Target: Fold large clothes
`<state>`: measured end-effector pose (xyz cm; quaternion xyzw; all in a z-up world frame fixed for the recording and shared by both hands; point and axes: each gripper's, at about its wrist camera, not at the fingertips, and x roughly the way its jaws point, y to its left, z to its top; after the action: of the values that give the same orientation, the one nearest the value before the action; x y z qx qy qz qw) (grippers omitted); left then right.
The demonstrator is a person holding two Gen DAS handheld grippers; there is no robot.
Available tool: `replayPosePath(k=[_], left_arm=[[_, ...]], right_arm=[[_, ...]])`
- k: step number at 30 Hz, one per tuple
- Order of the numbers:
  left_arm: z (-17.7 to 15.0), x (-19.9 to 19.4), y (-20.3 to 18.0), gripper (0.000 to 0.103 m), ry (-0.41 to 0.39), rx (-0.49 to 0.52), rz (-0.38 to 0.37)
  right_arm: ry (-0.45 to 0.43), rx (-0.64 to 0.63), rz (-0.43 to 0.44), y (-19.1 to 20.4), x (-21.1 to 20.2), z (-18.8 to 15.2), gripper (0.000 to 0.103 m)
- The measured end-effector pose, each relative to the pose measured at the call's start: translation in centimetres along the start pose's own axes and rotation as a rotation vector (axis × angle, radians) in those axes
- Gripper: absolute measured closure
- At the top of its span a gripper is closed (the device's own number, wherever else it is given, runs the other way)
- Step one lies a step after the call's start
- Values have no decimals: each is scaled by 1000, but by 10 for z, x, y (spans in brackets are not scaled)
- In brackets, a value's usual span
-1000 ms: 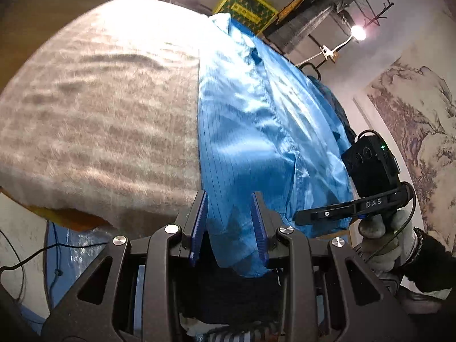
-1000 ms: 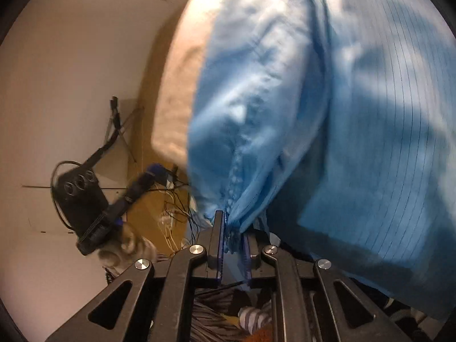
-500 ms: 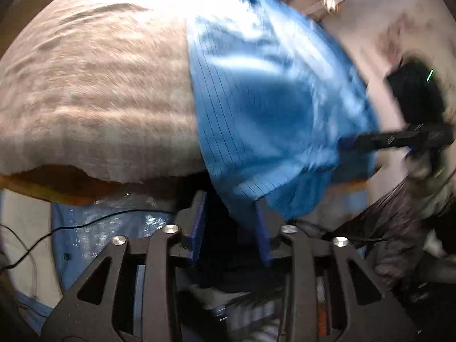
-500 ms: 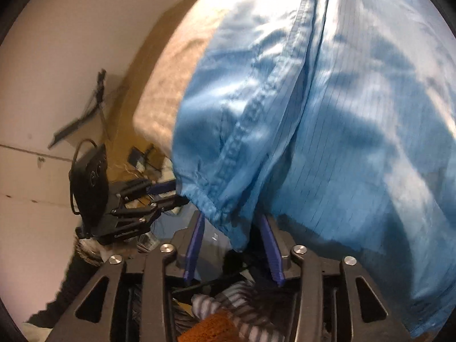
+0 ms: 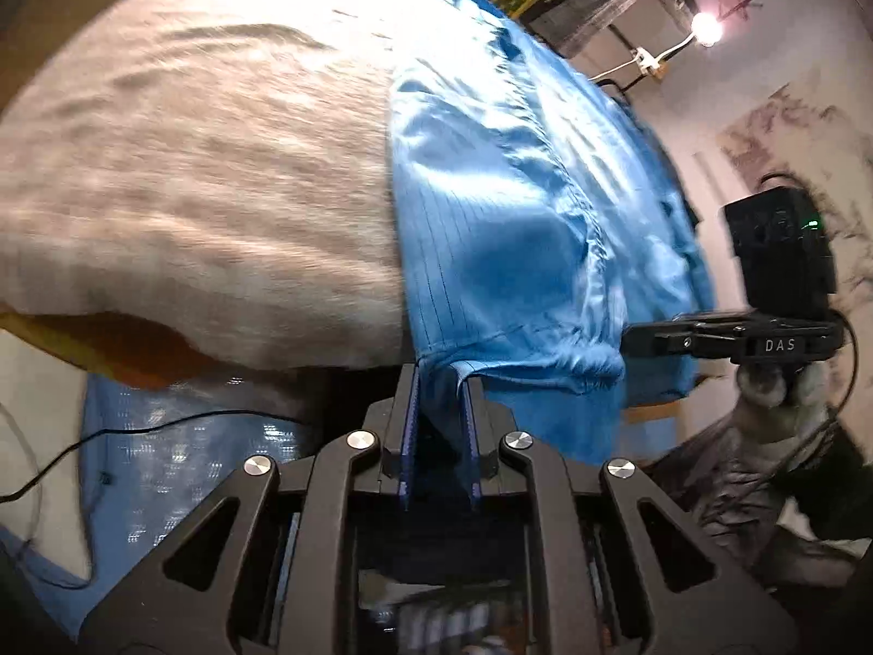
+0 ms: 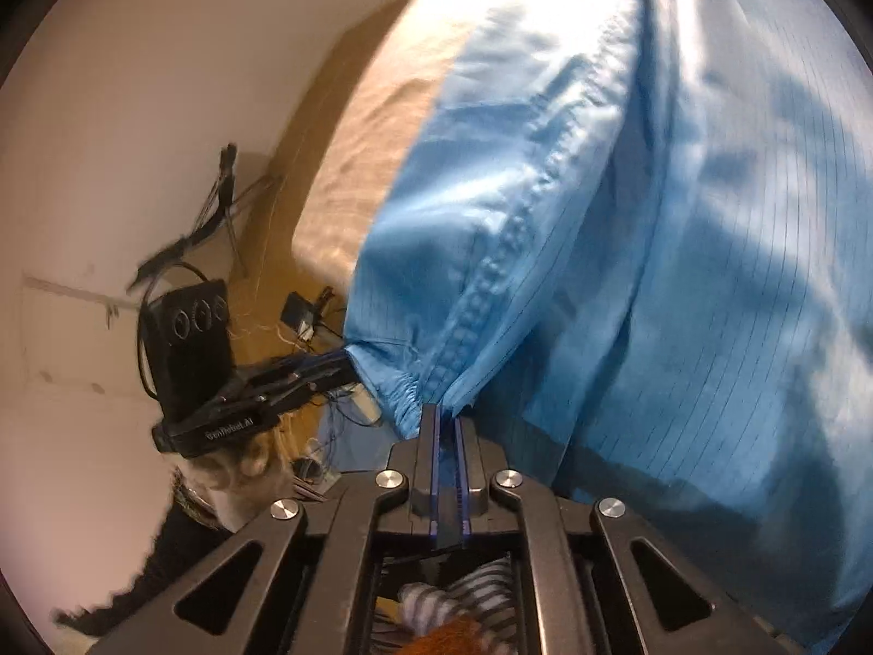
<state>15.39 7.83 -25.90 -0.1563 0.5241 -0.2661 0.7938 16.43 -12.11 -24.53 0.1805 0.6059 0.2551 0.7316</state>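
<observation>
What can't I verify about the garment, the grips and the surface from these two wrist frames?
- Blue garment: its type and full outline; the right wrist view crops it at the frame edge.
- Left gripper: jaws closing with the hem between them; pad contact hidden by cloth.
- Right gripper: shut on the gathered cuff; how much cloth is inside is hidden.
- Beige blanket: motion-blurred, and what it covers is hidden.

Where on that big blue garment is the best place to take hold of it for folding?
Along the stitched bottom hem of the blue garment, at its two near corners, coming from the table's near edge, where the hem hangs free. The left tool is closing on one corner with cloth between its pads; the right tool is shut on the gathered hem beside a seam. The rest lies flat on the grey blanket.
</observation>
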Motion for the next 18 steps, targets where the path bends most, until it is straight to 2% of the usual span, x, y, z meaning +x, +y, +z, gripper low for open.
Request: replayPosePath(k=[1,3,4,5,7,9,11,13,16,18], left_arm=[[-3,-3,0,91,-4,3,15],[-8,-12,-5,91,-25,12,36],[-10,-18,-9,91,-37,26,38],[-12,-25,-15,91,-55,43,43],[-17,-39,-23,90,-85,73,30],[-23,-53,-31,78,-113,96,3],[-20,-56,-35,74,-145,103,7],[-13,-50,-34,74,-144,93,23],[1,-22,-35,74,-105,92,43],[2,2,-39,74,-56,123,65]], right_arm=[[3,-22,-43,2,1,-1,100],[18,-7,-63,-3,4,-4,97],[22,-3,-62,-5,4,-5,94],[21,-6,-64,-6,1,-7,84],[-13,-28,-85,-3,-8,-9,81],[-52,-46,-90,0,-20,-11,81],[-104,-54,-78,-1,-33,-14,78],[-169,-67,-77,1,-42,-12,75],[-185,-114,-77,11,-38,-1,75],[-179,-145,-117,17,-31,3,75]])
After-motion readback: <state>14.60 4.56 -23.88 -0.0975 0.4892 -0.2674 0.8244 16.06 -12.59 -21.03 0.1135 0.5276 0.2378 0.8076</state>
